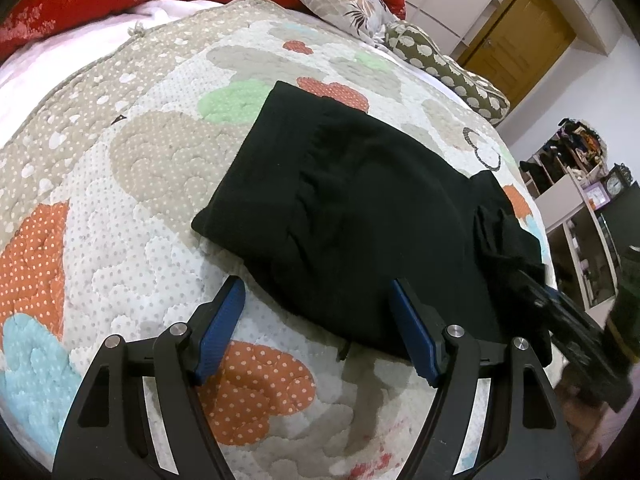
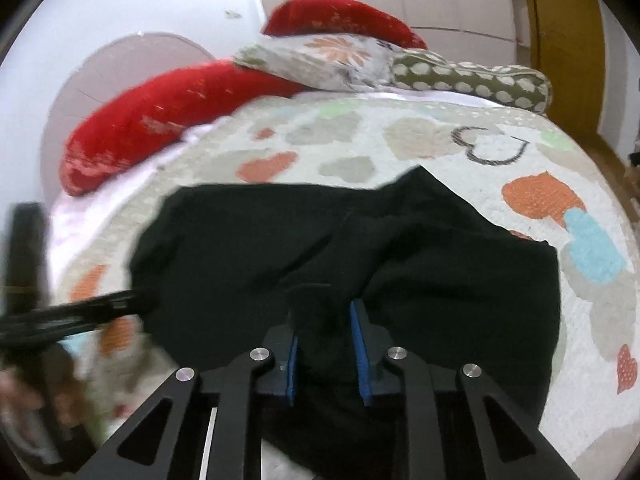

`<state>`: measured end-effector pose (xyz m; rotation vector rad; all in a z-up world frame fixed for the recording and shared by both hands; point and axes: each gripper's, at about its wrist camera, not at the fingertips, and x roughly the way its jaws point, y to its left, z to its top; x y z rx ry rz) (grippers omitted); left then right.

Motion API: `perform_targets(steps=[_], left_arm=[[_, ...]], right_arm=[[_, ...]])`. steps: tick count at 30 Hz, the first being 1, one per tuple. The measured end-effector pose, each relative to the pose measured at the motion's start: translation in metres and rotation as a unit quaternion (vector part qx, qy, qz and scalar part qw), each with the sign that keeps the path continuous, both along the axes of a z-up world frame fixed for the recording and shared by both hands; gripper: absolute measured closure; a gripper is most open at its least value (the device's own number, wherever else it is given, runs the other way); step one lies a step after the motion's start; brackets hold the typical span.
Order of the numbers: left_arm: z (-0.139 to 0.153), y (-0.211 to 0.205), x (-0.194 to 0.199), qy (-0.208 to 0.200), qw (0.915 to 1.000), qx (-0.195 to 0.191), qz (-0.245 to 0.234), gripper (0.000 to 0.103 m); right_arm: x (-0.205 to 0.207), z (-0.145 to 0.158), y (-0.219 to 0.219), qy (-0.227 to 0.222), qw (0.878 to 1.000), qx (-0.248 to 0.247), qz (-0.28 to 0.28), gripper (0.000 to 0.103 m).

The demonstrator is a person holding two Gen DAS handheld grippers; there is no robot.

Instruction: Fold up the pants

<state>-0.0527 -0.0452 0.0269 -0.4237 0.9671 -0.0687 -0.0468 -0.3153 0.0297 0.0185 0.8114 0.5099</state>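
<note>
Right wrist view: the black pants (image 2: pixel 400 248) are laid on the quilt (image 2: pixel 560 184), a bunched fold pinched by the right gripper (image 2: pixel 326 312). The left gripper (image 1: pixel 316 304) is held wide apart, empty, at their edge.

Right gripper (image 2: pixel 325 312) pinches black pants (image 2: pixel 248 248) — on quilt (image 2: pixel 420 152).

The left wrist camera looks down from close above the near edge of the bed quilt (image 1: pixel 120 208), toward the far pillows. The right wrist camera looks the same way from farther right. Both show the black pants (image 1: pixel 360 216) and red pillows (image 2: pixel 160 120).
</note>
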Motion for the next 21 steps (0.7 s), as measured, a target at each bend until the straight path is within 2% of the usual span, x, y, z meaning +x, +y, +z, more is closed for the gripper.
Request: perform_targets(steps=[3, 5, 6, 7, 8, 9, 11, 14, 17, 18, 19, 21], left_arm=[[-0.001, 0.000, -0.001, -0.002, 1.0000, -0.001, 0.004, 0.029], [0.000, -0.002, -0.002, -0.003, 1.0000, 0.003, 0.006, 0.029], [0.000, -0.003, -0.002, -0.002, 1.0000, 0.006, 0.004, 0.029], [0.001, -0.004, -0.003, -0.002, 1.0000, 0.006, 0.002, 0.029], [0.001, -0.004, -0.003, -0.001, 1.0000, 0.006, 0.000, 0.029], [0.002, -0.003, -0.004, -0.001, 1.0000, 0.005, -0.002, 0.029], [0.001, 0.000, -0.004, -0.001, 1.0000, -0.003, -0.002, 0.029], [0.001, 0.004, -0.005, -0.003, 0.9998, -0.018, 0.008, 0.029], [0.001, 0.003, -0.005, -0.005, 0.9998, -0.017, 0.011, 0.029], [0.001, 0.003, -0.005, -0.005, 0.9998, -0.015, 0.010, 0.029], [0.001, 0.002, -0.005, -0.005, 0.9999, -0.012, 0.009, 0.029], [0.001, 0.002, -0.005, -0.006, 0.9999, -0.011, 0.010, 0.029]], right_arm=[[-0.015, 0.008, 0.002, 0.005, 0.999, 0.024, 0.031, 0.082], [-0.014, 0.001, 0.008, 0.002, 1.000, 0.009, 0.028, 0.081], [-0.011, -0.006, 0.012, 0.003, 1.000, -0.006, 0.023, 0.078], [-0.008, -0.012, 0.015, 0.015, 1.000, -0.015, 0.020, 0.066], [-0.007, -0.013, 0.015, 0.028, 0.999, -0.011, 0.021, 0.059], [-0.010, -0.009, 0.013, 0.029, 0.999, 0.008, 0.027, 0.059], [-0.017, 0.008, 0.006, 0.010, 0.998, 0.045, 0.035, 0.056], [-0.023, 0.031, -0.004, -0.025, 0.997, 0.068, 0.018, 0.055], [-0.010, 0.030, -0.001, -0.023, 0.999, 0.030, -0.010, 0.056], [-0.002, 0.024, 0.003, -0.016, 1.000, 0.008, -0.019, 0.058], [0.005, 0.017, 0.008, -0.012, 1.000, -0.008, -0.023, 0.064], [0.017, 0.000, 0.019, 0.001, 0.999, -0.029, -0.019, 0.065]])
